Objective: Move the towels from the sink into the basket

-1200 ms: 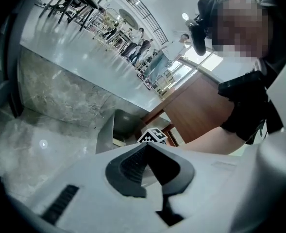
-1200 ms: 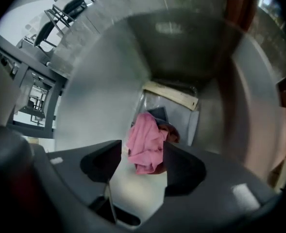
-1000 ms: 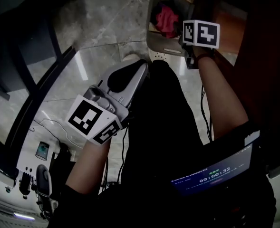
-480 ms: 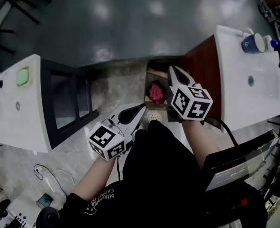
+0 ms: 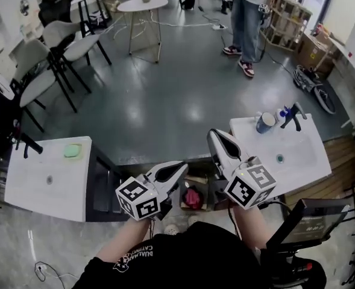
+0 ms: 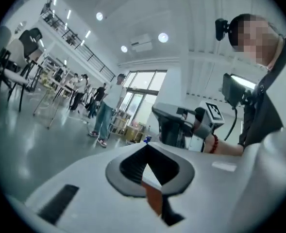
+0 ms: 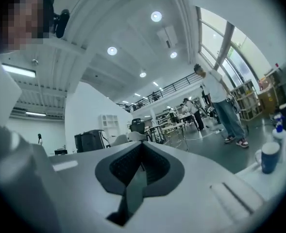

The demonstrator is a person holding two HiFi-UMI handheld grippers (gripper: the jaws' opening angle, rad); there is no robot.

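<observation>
A red towel (image 5: 192, 198) lies in the brown basket (image 5: 199, 182) on the floor, low between my two grippers. The white sink (image 5: 304, 155) stands at the right, and I see no towel in its basin. My left gripper (image 5: 180, 168) is shut with nothing in it; in the left gripper view its jaws (image 6: 145, 148) meet and point across the room. My right gripper (image 5: 216, 137) is also shut and holds nothing; its jaws (image 7: 142, 145) are pressed together. Both grippers are raised above the basket and point forward.
A blue mug (image 5: 265, 123) and a dark faucet (image 5: 293, 115) stand at the sink's back edge. A second white counter (image 5: 41, 182) with a green sponge (image 5: 72, 150) is at the left. Chairs (image 5: 50, 53), a round table (image 5: 142, 5) and a standing person (image 5: 249, 17) are farther off.
The head view has swung up from the floor to the room. The right gripper has left the basket, and both grippers are now raised and pointing forward.
</observation>
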